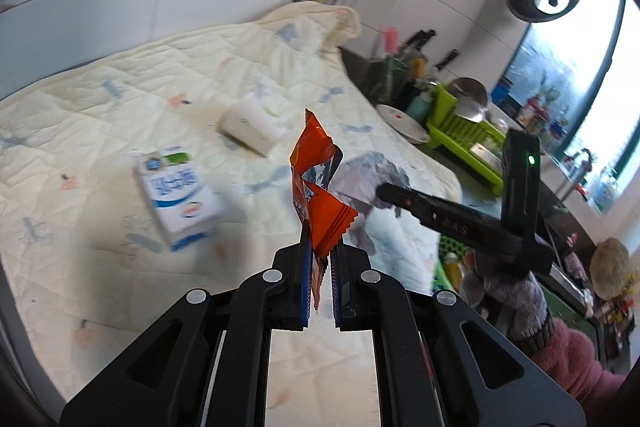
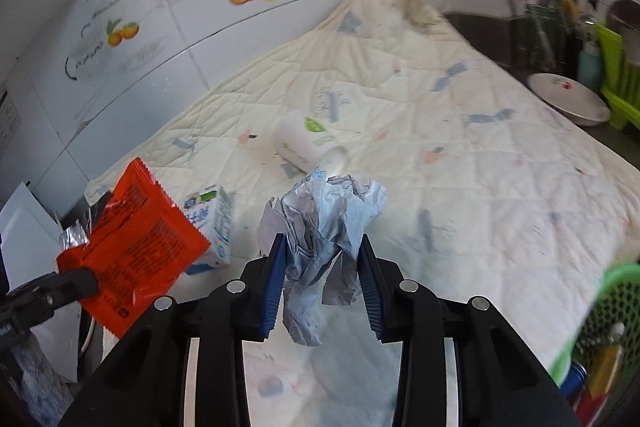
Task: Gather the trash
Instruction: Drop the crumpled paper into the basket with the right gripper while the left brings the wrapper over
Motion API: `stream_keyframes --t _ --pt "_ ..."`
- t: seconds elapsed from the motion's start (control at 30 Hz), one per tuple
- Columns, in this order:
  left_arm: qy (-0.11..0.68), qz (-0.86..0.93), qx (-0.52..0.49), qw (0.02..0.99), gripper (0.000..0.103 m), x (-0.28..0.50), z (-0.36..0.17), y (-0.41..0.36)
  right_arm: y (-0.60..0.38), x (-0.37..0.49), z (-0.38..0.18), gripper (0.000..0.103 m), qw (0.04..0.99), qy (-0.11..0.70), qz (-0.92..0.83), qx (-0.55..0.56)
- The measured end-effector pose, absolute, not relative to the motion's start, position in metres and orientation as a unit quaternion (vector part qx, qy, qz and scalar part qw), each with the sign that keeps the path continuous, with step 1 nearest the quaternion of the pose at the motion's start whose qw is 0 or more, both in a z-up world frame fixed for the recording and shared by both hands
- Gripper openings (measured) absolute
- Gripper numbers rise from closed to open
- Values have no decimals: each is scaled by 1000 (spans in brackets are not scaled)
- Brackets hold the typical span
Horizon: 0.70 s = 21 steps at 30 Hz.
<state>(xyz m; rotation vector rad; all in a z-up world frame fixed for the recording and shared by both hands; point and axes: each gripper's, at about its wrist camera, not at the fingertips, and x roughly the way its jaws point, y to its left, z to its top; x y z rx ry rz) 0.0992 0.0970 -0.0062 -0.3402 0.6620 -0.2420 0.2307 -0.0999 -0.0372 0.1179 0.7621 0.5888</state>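
My left gripper (image 1: 320,251) pinches the orange wrapper (image 1: 316,187) above the quilted cloth (image 1: 100,95); my right gripper (image 2: 322,259) clamps the crumpled paper (image 2: 324,227). A milk carton (image 1: 178,199) and white cup (image 2: 306,145) lie farther off.

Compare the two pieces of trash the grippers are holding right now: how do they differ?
The orange wrapper in the left gripper is a glossy, flat, printed packet, twisted but with sharp crimped edges; the crumpled paper in the right gripper is a dull, pale blue-grey wad with no clear shape. The wrapper is thin, so the left jaws are nearly closed; the paper is bulky and holds the right jaws wider apart. Both are lifted clear of the quilted cloth.
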Motion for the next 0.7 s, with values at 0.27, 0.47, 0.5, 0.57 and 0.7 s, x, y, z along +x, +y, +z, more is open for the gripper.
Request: stream_keyframes --t 0.27,0.47,0.5,0.57,0.7 --pt "335 -183 -140 913 7 111 -6 27 -211 192 -47 34 913 364 172 64" --pt "353 -223 -125 900 7 123 -10 -18 -293 184 -64 36 917 380 95 77" --pt "358 -231 -125 896 7 126 -12 -26 -303 183 -66 37 918 382 80 77" --pt "365 -240 -116 892 7 130 -14 -41 -323 184 -73 39 917 388 57 78" --pt "377 -256 -100 884 7 138 -17 -66 -352 192 -84 47 913 396 25 90"
